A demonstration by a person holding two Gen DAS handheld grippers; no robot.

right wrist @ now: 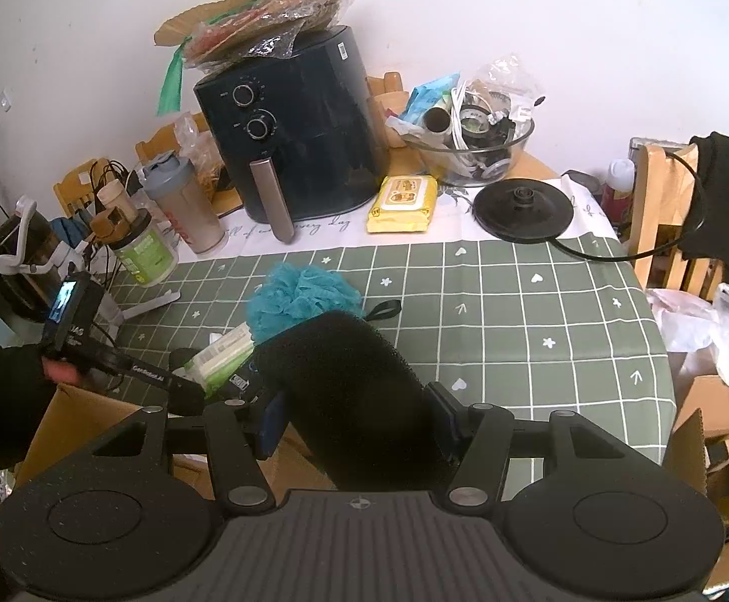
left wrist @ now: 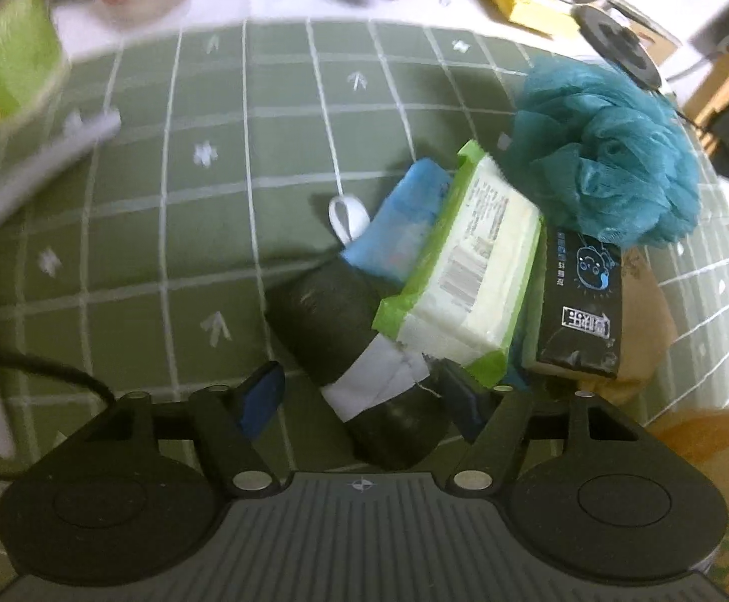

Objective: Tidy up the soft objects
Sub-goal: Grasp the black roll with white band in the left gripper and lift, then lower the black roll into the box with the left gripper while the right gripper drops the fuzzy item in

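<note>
In the left wrist view my left gripper [left wrist: 362, 391] points down over a black roll with a white band [left wrist: 344, 321] lying on the green checked tablecloth [left wrist: 164, 231]. The roll sits between the blue pads [left wrist: 264, 396]; the left pad stands clear of it, so the gripper is open. A green-and-white wipes pack [left wrist: 470, 271] leans on the roll, beside a blue pouch [left wrist: 404, 231], a black tissue pack [left wrist: 582, 311] and a teal bath puff [left wrist: 610, 150]. My right gripper [right wrist: 359, 419] is shut on a black foam sponge [right wrist: 354, 386] near the table's front edge.
A cardboard box [right wrist: 78, 421] stands open below the table's front edge. At the back are an air fryer [right wrist: 289, 130], a yellow wipes pack [right wrist: 404, 200], a kettle base [right wrist: 522, 210] with its cord, a glass bowl [right wrist: 470, 150] and bottles [right wrist: 184, 210]. A person's hand [right wrist: 58, 371] holds the left gripper.
</note>
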